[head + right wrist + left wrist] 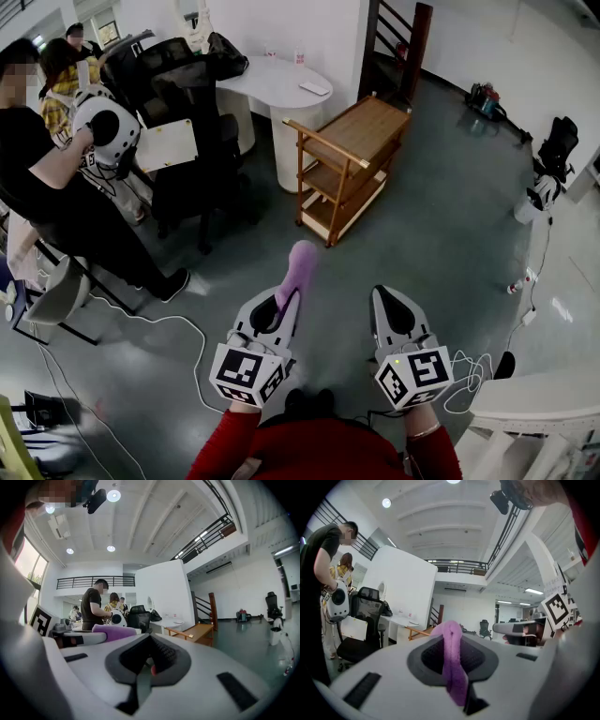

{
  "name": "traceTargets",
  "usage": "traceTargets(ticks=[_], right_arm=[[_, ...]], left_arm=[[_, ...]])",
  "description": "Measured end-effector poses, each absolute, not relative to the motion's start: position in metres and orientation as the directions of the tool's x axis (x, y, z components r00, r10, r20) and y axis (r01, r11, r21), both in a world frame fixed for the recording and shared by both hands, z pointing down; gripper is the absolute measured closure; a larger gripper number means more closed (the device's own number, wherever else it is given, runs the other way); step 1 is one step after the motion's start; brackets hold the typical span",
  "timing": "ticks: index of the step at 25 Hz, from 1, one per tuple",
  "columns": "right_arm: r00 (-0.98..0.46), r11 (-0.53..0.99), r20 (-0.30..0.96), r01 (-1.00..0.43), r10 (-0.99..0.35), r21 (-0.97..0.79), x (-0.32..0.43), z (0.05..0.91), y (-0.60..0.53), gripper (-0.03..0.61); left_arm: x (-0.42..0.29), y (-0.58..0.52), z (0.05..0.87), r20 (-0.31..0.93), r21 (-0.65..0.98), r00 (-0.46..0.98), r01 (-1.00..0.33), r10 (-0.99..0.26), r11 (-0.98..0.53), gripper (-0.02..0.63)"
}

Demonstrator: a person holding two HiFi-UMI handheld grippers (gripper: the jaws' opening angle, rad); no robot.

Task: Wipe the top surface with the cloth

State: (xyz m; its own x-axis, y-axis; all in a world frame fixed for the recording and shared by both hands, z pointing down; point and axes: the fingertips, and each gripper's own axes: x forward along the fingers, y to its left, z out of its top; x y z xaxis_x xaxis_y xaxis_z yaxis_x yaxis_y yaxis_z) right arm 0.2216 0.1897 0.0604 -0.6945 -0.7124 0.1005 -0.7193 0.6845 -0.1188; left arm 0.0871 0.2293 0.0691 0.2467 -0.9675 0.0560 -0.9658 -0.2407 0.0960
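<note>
Left tongs point(289, 298) clamping purple cloth point(302, 262), right tongs point(382, 292) closed, cart point(361, 127) ahead

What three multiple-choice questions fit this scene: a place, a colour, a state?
1. Where does the wooden cart stand?
A. On the floor ahead of both grippers
B. Held up in the air
C. Between the jaws
2. What colour is the cloth?
A. Green
B. Purple
C. Yellow
3. How do the jaws of the right gripper stand?
A. Wide apart
B. Shut on the cloth
C. Together, holding nothing

A: the head view shows it on the grey floor beyond them. B: purple fabric sticks out of the left gripper. C: the right gripper view shows closed, empty jaws.
</note>
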Motion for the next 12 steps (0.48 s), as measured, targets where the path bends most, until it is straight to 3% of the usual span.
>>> traceTargets(ticks=[12], right_arm=[[-0.684,0.672,0.109,-0.729,-0.721,-0.134,0.2269,0.0683,0.1919,0.574]], left_arm=[[0.0923,0.2320,0.0733,0.071,0.103,0.248,-0.965,-0.966,-0.240,0.560]])
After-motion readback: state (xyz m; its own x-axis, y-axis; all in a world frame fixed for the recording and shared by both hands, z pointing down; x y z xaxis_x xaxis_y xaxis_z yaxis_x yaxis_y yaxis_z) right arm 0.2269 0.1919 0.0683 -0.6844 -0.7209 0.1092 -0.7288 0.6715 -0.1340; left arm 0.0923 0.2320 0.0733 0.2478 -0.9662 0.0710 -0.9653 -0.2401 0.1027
